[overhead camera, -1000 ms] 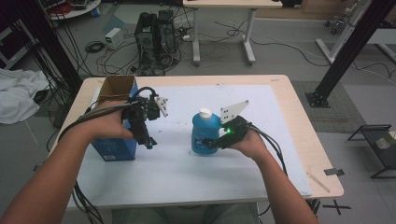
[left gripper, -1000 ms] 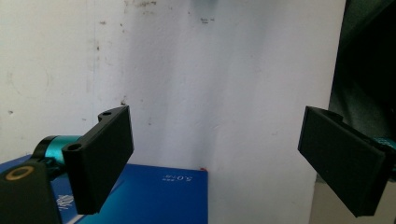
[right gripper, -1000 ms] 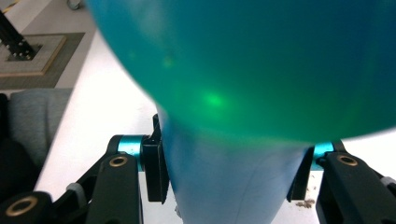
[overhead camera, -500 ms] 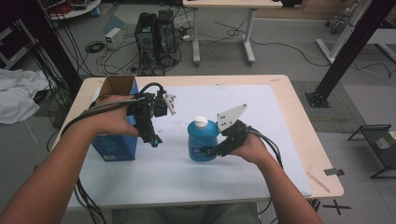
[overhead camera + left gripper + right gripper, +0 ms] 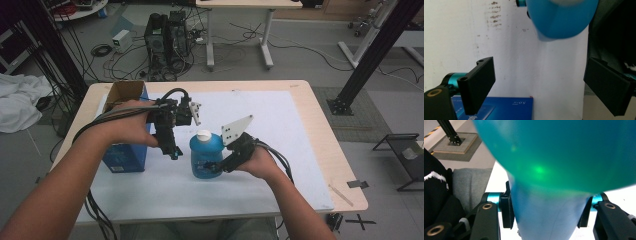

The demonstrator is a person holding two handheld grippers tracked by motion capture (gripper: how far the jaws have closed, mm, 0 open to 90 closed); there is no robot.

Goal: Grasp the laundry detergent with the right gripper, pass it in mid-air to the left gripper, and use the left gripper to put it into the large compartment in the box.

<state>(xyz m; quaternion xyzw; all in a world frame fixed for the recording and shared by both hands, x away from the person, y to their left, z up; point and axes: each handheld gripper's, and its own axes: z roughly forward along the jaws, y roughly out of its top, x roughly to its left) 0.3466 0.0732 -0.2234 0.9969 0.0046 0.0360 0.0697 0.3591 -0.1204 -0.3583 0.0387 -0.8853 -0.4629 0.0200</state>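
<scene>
A blue bottle with a white cap stands out over the middle of the white mat. My right gripper is shut on its lower body from the right; in the right gripper view the pads press both sides of the bottle. My left gripper hangs open just left of the bottle, pointing down, with nothing between its jaws. The left gripper view looks past the left gripper at the bottle and the mat.
An open blue box with a cardboard inside stands at the table's left, under my left hand, and the blue box lies below the jaws in the left gripper view. The table edge runs along the right.
My right gripper has carried the bottle left and a little nearer. The left gripper has shifted right, toward the bottle, and risen slightly. Neither gripper's jaws have changed.
</scene>
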